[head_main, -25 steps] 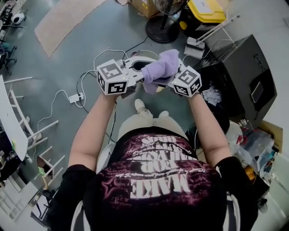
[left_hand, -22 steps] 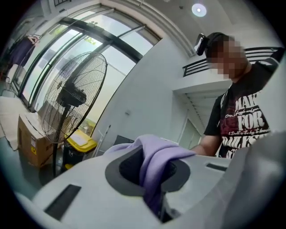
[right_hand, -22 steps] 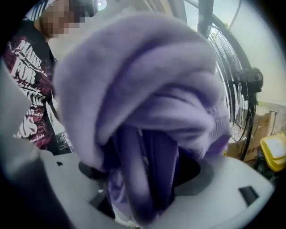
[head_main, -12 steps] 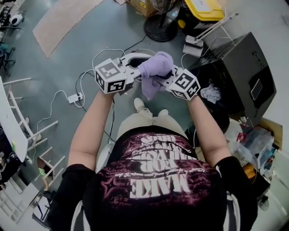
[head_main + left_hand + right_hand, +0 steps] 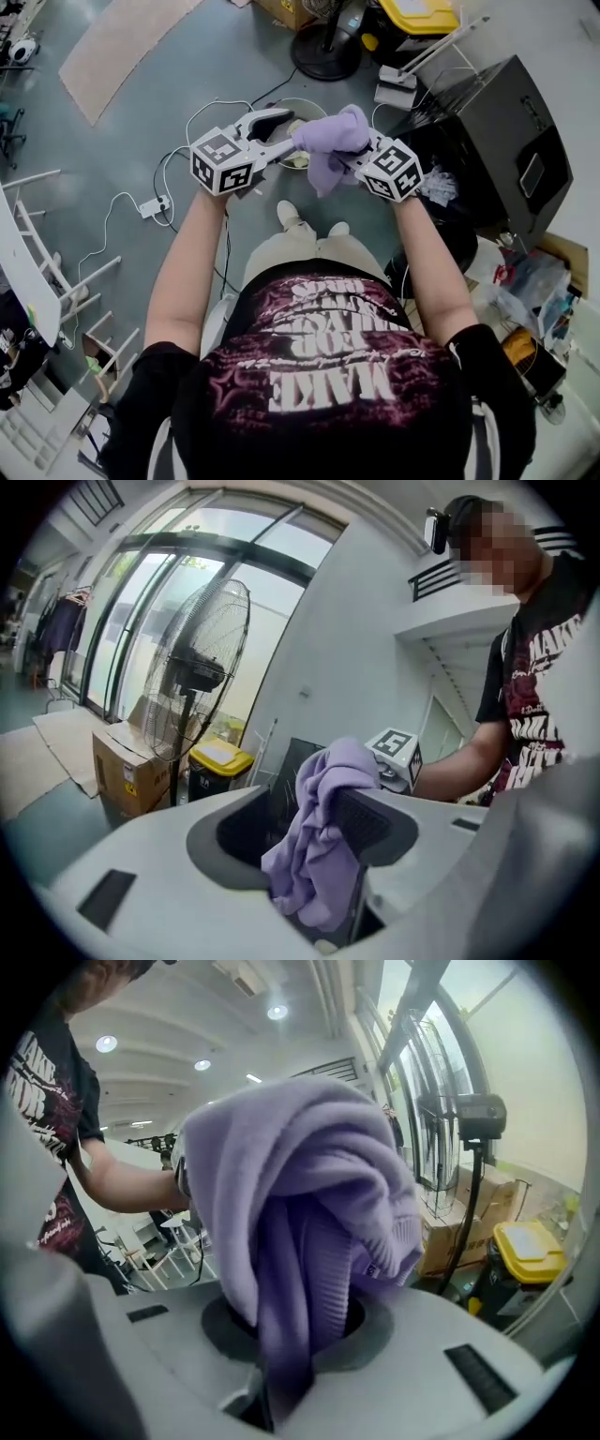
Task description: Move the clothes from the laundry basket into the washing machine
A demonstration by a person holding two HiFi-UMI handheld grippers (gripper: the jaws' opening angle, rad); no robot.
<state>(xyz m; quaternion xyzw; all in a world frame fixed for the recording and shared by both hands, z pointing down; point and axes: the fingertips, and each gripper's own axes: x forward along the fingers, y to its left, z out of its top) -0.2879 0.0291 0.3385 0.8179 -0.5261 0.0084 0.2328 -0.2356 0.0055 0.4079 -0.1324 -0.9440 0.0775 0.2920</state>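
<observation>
Grip of the right gripper (image 5: 274,1399) is narrow: its jaws have just been closing and pinch a fold of the lilac cloth (image 5: 334,141), which rises in a bunch above them. The left gripper (image 5: 286,131), just beside, has just been opening its jaws. They stand wide, and the cloth hangs between them, lying against one pad (image 5: 367,825) without being pressed. So the cloth is in the air in front of the person, over the floor (image 5: 141,112), carried by the right gripper alone. It looks like a soft knit, light and limp. I judge it will sag and swing but not slip much. A pinch on a thick fold near the middle of the bunch should hold best, because a thin edge may stretch and slide out.
</observation>
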